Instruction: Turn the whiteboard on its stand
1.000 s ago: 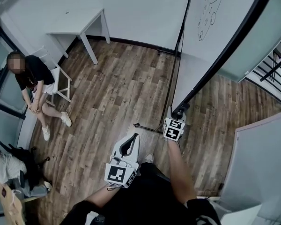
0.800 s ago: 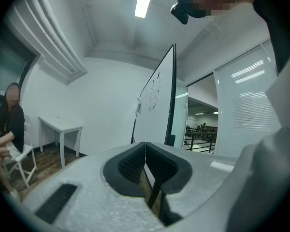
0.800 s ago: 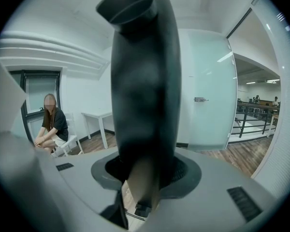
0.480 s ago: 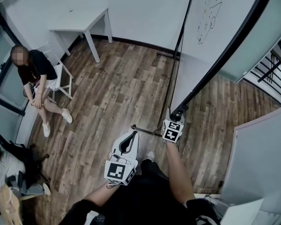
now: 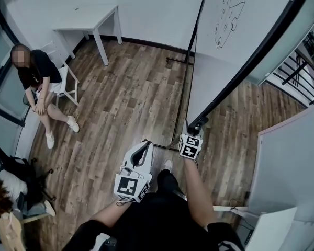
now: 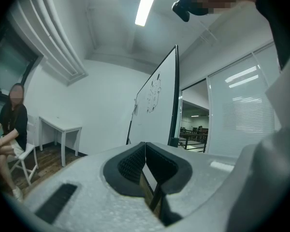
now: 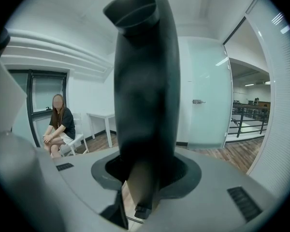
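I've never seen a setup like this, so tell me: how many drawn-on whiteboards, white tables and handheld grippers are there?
whiteboard with drawings: 1
white table: 1
grippers: 2 (left gripper, right gripper)
Total: 4

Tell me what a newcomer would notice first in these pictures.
The big whiteboard with a drawing on it, seen edge-on at upper right, stands out first. The right gripper is clamped on its black frame low down. The left gripper hangs shut and empty beside it, and a person sits at the far left near a white table.
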### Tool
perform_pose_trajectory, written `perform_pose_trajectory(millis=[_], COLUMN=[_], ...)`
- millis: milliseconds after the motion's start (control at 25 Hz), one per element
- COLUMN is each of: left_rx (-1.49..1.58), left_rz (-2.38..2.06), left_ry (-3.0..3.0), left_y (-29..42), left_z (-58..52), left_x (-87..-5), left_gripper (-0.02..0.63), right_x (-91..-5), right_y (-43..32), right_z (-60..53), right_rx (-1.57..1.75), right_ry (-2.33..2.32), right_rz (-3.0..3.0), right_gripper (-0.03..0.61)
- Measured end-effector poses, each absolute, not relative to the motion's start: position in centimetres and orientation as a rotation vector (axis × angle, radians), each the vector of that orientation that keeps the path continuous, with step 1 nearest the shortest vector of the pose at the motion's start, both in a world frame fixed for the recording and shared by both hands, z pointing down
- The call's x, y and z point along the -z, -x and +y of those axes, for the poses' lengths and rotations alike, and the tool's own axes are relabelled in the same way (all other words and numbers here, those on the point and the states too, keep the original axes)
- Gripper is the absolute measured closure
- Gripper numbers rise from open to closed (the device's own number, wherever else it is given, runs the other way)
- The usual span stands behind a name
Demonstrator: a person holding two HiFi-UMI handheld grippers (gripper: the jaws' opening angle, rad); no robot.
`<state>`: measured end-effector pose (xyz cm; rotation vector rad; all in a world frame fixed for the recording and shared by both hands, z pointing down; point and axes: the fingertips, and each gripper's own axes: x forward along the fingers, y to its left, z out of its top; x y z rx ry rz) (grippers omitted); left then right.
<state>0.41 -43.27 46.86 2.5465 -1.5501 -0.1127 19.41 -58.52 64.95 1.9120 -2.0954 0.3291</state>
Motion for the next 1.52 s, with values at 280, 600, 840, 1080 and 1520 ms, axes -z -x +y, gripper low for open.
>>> perform_pose_trajectory(millis=[280,600,840,1080,1520], left_rx=[0.103,0.094,0.067,0.076,0.056], left_rz=[-1.515,-1.431,-1.383,-1.357,-1.315], left_ry=[-2.564,-2.585,-2.62,-2.614,-2.608], left_y=[2.0,4.1,3.9,3.8,2.6], left_z=[-39.1,-34.6,-32.1,-30.9,-27.1], left_x=[-46.1,-46.3,-47.5,-47.3,-47.1], left_gripper=[0.597,0.597,0.597,0.597,0.597], right_x=[-63.9,-63.8,-64.9,-64.9,-64.4], right_y=[-17.9,-16.6,-16.7,-15.9,-15.2], right_z=[-54.4,-50.4,-47.2,-45.3,-40.9], right_rx=[-0.321,-0.319,-0.312,-0.308,-0.328], right_ry=[-1.933,-1.941,-1.951,-1.945,-1.932], right_rz=[-2.081,-2.043,-2.073,-2.085,-2.083], right_gripper=[0.422,0.422,0.422,0.422,0.422])
